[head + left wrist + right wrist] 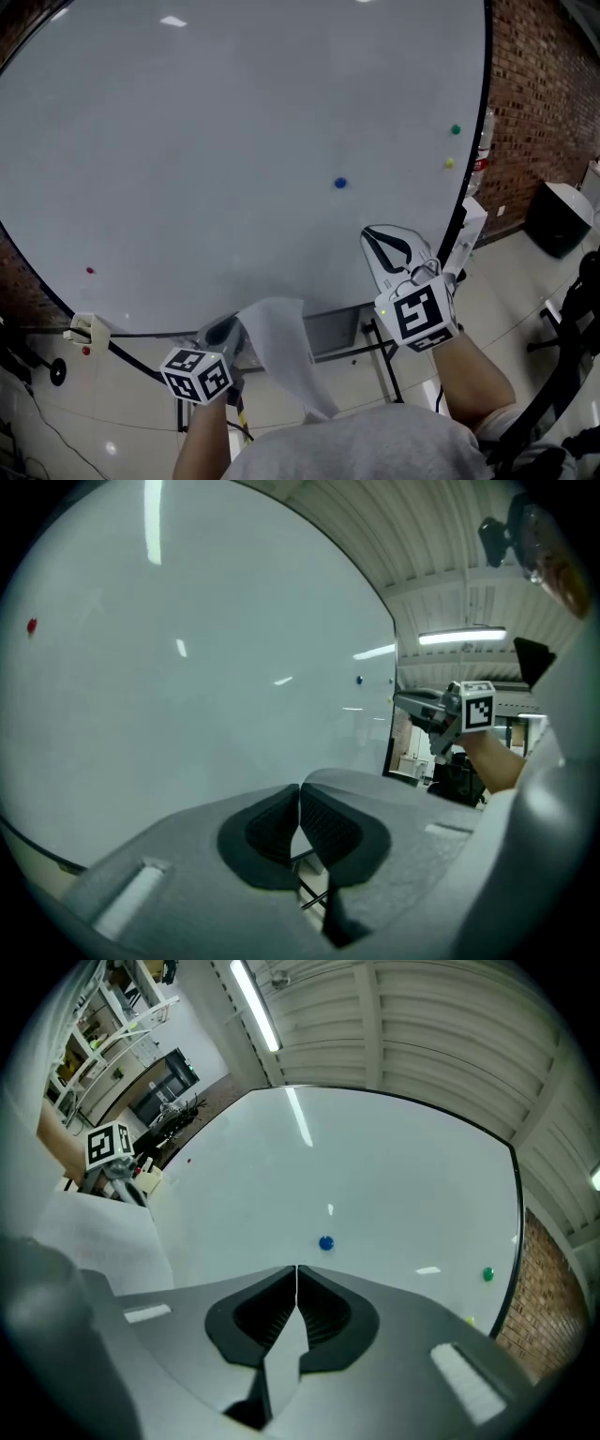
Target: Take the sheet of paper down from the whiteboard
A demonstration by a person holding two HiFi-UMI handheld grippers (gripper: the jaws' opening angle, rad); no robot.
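Observation:
The sheet of paper (281, 349) is off the whiteboard (216, 150) and hangs limp from my left gripper (225, 330), which is shut on its upper edge below the board's bottom rim. The right gripper view shows the same sheet (98, 1241) at the left, beneath the left gripper's marker cube (108, 1145). My right gripper (369, 232) is shut with nothing between its fingers, in front of the board's lower right and below a blue magnet (339, 183). Seen from its own camera, the right gripper (296, 1269) has its tips touching.
Green (455, 129), yellow (449, 163) and red (90, 271) magnets stay on the board. A brick wall (539, 94) and a black box (560, 216) stand to the right. A small beige object (86, 328) sits at the board's lower left edge.

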